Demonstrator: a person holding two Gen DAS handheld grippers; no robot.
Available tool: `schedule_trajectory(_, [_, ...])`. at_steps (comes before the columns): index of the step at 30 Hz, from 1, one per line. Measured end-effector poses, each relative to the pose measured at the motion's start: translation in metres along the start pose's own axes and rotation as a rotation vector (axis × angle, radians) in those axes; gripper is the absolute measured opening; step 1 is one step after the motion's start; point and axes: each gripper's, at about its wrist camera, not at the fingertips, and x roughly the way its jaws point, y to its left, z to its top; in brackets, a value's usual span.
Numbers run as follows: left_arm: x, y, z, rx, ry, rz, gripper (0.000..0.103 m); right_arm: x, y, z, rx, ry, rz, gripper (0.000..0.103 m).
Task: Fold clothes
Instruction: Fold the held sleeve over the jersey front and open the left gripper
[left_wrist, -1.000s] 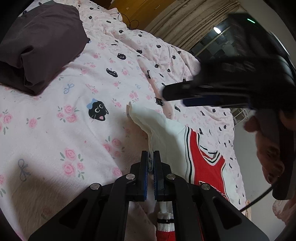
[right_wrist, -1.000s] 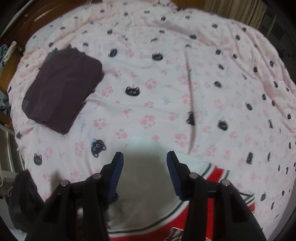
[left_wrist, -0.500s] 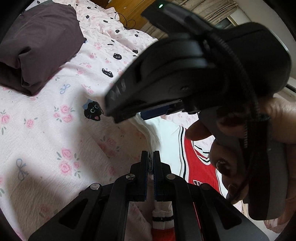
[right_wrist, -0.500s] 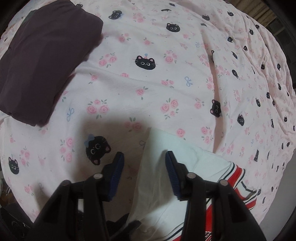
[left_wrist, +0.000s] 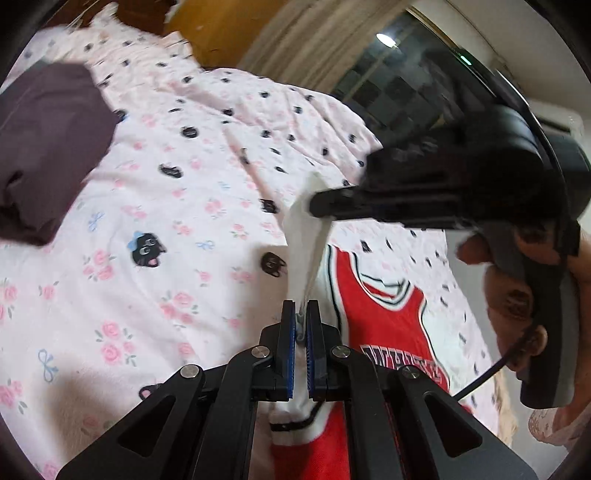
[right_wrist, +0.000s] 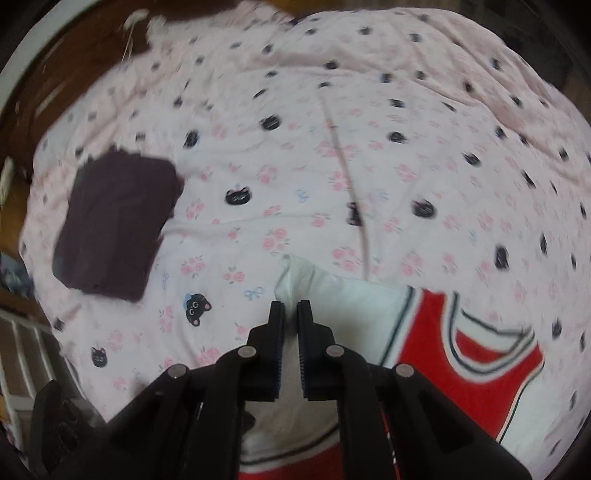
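A red and white shirt (left_wrist: 384, 325) lies on the pink cat-print bed sheet (left_wrist: 177, 206). My left gripper (left_wrist: 301, 317) is shut on the white edge of the shirt near its cuff. In the left wrist view my right gripper (left_wrist: 321, 206) is shut on the white sleeve (left_wrist: 303, 236) and holds it stretched up off the bed. In the right wrist view the right gripper (right_wrist: 291, 314) is shut with the white sleeve (right_wrist: 332, 295) between its fingers, and the red shirt (right_wrist: 469, 354) lies to its right.
A folded dark purple garment (right_wrist: 114, 221) lies on the bed at the left; it also shows in the left wrist view (left_wrist: 44, 147). A curtain (left_wrist: 317, 40) and a dark window (left_wrist: 399, 85) stand beyond the bed. Wooden floor (right_wrist: 55, 74) borders the bed's far left.
My right gripper has shut on the white sleeve and lifted it up and away from the bed. My left gripper has kept its hold on the shirt and risen.
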Motion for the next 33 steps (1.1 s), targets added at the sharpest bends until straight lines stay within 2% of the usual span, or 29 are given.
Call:
schedule_trajectory(6, [0.001, -0.044, -0.014, 0.232, 0.055, 0.034, 0.004, -0.024, -0.060, -0.042, 0.173, -0.087, 0.092, 0.008])
schedule_trajectory(13, [0.013, -0.073, -0.030, 0.381, 0.150, -0.010, 0.004, -0.035, -0.106, -0.087, 0.323, -0.139, 0.140, 0.008])
schedule_trajectory(17, [0.023, -0.080, -0.042, 0.433, 0.216, -0.001, 0.004, -0.028, -0.125, -0.111, 0.388, -0.128, 0.131, 0.008])
schedule_trajectory(19, [0.027, -0.080, -0.046, 0.429, 0.239, 0.011, 0.004, -0.021, -0.132, -0.119, 0.411, -0.116, 0.129, 0.008])
schedule_trajectory(23, [0.030, -0.080, -0.048, 0.417, 0.280, 0.015, 0.012, -0.005, -0.146, -0.131, 0.455, -0.106, 0.127, 0.008])
schedule_trajectory(25, [0.026, -0.079, -0.046, 0.396, 0.312, -0.018, 0.017, 0.001, -0.154, -0.133, 0.480, -0.115, 0.118, 0.008])
schedule_trajectory(27, [0.021, -0.073, -0.039, 0.347, 0.343, -0.091, 0.026, 0.005, -0.163, -0.135, 0.511, -0.122, 0.101, 0.008])
schedule_trajectory(30, [0.003, -0.058, -0.022, 0.235, 0.289, -0.183, 0.034, 0.004, -0.171, -0.139, 0.535, -0.121, 0.096, 0.008])
schedule_trajectory(33, [-0.005, -0.039, -0.005, 0.120, 0.177, -0.162, 0.038, 0.002, -0.173, -0.140, 0.519, -0.117, 0.063, 0.008])
